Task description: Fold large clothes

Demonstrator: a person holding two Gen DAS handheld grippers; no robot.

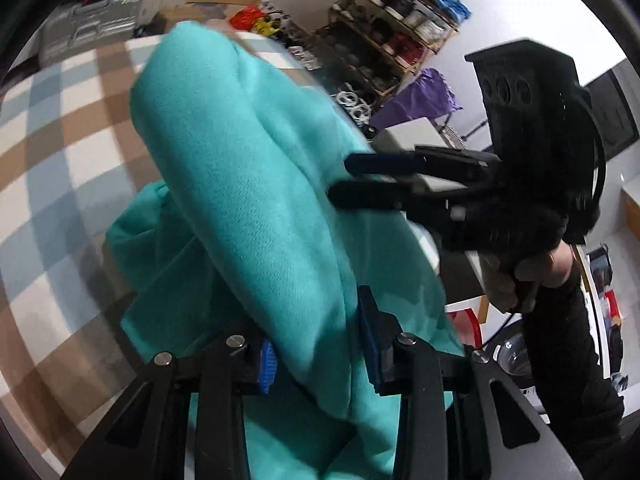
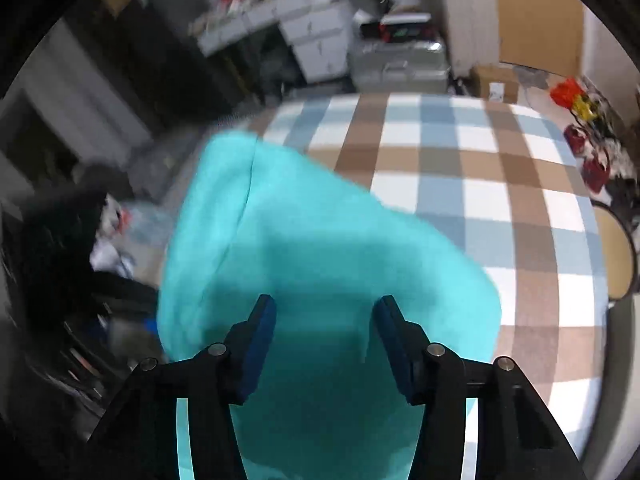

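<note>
A large teal garment hangs bunched above a checked table. In the left wrist view my left gripper stands open with a thick fold of the teal cloth lying between its blue-padded fingers. My right gripper shows there too, at the right, its two fingers open a little at the cloth's edge. In the right wrist view my right gripper is open, and the teal garment fills the gap and drapes forward over the checked table. The image is blurred.
A shoe rack and purple cloth stand behind the table. A grey case, white drawers and cardboard boxes lie beyond the table's far edge. A round stool is at the right.
</note>
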